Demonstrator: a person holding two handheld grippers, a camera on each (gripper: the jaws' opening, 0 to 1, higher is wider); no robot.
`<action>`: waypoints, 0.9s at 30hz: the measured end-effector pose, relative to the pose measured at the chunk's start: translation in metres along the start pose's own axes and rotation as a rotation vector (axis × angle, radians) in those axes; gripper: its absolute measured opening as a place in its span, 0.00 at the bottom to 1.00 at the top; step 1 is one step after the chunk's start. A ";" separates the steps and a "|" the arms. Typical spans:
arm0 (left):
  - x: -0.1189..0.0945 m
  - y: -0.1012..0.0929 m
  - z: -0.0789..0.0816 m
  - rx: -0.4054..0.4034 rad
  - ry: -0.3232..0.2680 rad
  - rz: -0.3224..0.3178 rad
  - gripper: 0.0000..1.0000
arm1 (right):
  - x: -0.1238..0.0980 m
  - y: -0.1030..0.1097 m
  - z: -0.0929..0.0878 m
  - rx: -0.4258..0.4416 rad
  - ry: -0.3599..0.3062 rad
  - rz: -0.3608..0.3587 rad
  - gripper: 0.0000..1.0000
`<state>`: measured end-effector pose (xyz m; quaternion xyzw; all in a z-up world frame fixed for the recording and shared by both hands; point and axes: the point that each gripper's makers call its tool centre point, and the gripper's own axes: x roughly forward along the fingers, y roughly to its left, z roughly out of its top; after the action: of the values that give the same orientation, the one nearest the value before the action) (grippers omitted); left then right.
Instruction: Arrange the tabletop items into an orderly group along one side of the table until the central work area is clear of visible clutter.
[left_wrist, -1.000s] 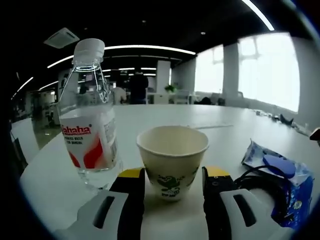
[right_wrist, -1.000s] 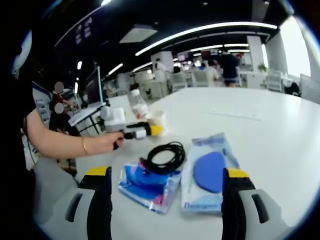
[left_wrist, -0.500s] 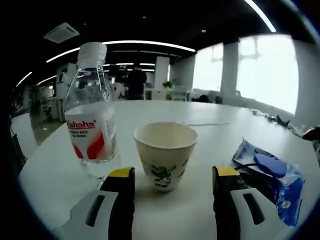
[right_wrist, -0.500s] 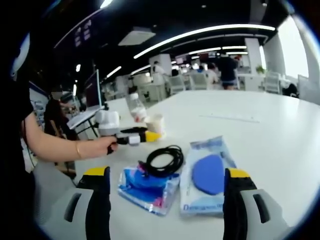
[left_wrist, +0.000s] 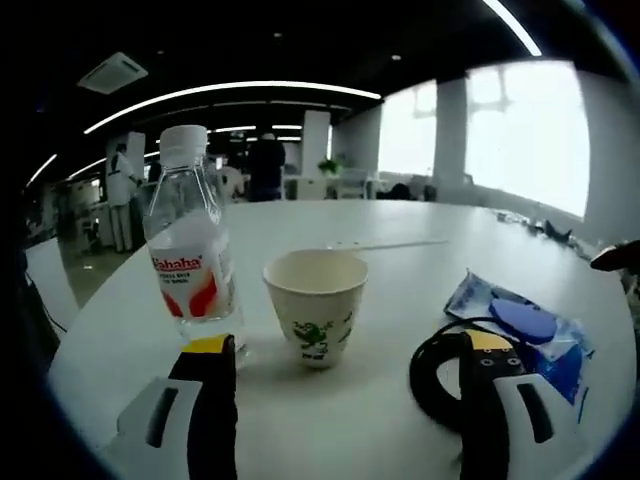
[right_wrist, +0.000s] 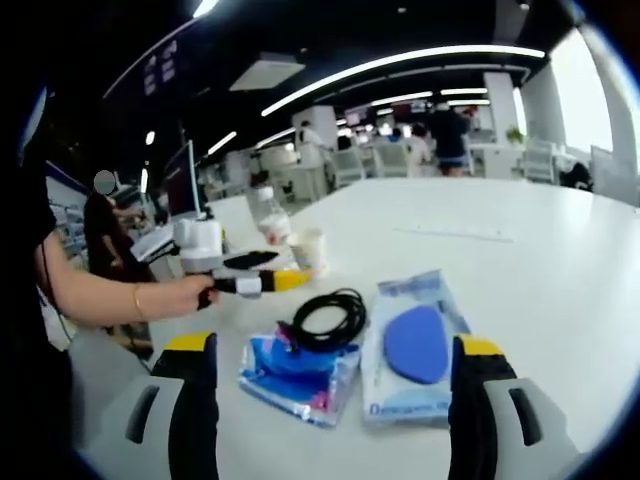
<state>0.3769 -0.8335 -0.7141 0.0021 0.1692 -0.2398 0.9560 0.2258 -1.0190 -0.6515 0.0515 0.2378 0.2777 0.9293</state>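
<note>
Bright office light from ceiling strips (left_wrist: 230, 90) and blown-out windows (left_wrist: 520, 140). White table (left_wrist: 400, 250) glares mildly; soft shadows under objects. Strong fisheye bending at edges. Background people slightly blurred, maybe motion; ceiling dim.

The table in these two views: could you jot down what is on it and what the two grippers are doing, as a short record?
Surface: white table
Bottle: water bottle upright, capped, left of the cup
Cup: paper cup upright, looks empty
Cable: black cable coiled, lying partly on the blue packet
Other packet: clear packet with blue pad, flat
Left gripper: open, holding nothing
Right gripper: open, holding nothing
</note>
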 end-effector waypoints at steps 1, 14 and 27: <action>-0.001 0.000 0.000 0.001 0.000 0.001 0.94 | -0.001 0.000 0.000 0.000 -0.001 -0.003 0.95; -0.018 -0.023 0.002 0.035 0.037 -0.068 1.00 | -0.016 -0.011 0.001 0.048 0.010 -0.058 0.94; -0.039 -0.049 0.011 0.093 0.040 -0.151 0.97 | -0.021 -0.006 -0.001 0.023 0.017 -0.060 0.92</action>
<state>0.3260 -0.8600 -0.6877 0.0385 0.1765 -0.3185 0.9306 0.2126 -1.0359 -0.6451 0.0527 0.2504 0.2474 0.9345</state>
